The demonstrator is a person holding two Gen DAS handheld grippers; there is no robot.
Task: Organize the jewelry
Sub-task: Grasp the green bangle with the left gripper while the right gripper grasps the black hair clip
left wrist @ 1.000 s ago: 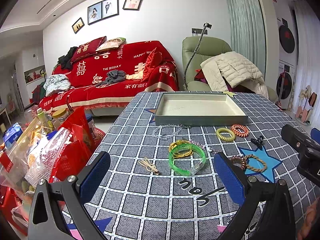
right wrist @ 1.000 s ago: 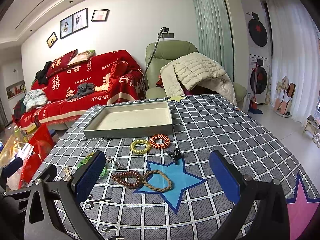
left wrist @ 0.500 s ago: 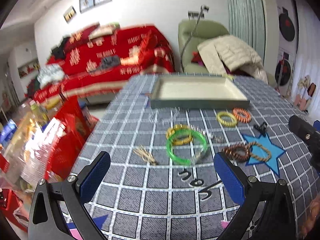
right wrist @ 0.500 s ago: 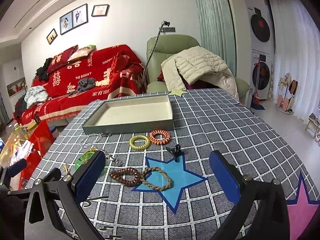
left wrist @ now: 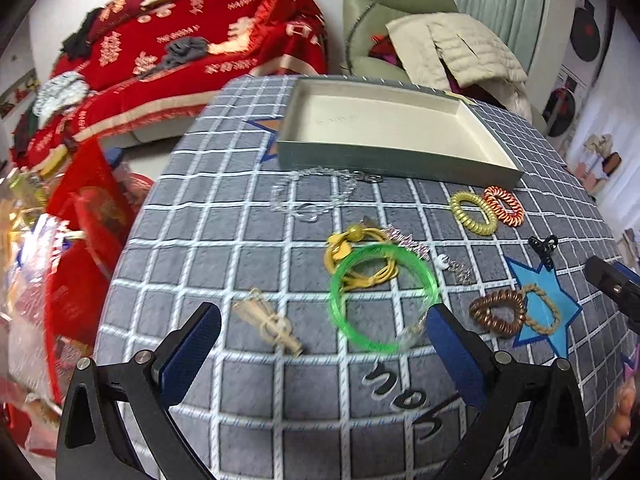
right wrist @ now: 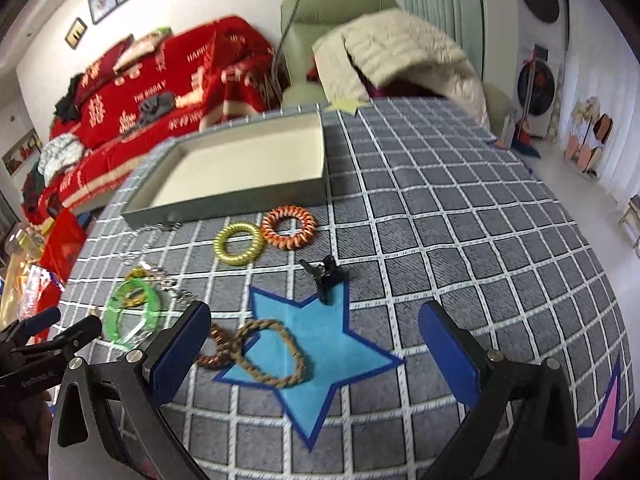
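- Green bangle [left wrist: 380,296] lies on the desk [left wrist: 192,264] well short of the tray [left wrist: 392,120], overlapping yellow cord [left wrist: 360,264]; the left hand-held gripper [left wrist: 320,344], jaws wide and empty, could drag both.
- Brown coil [right wrist: 216,350] touches the braid [right wrist: 268,354]; the open, empty right hand-held gripper [right wrist: 316,344] may pinch two.
- Tray holds nothing yet.

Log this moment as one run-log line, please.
stage: approach | left gripper: open, over green bangle | right gripper: open, over tan braided ring | tray: empty
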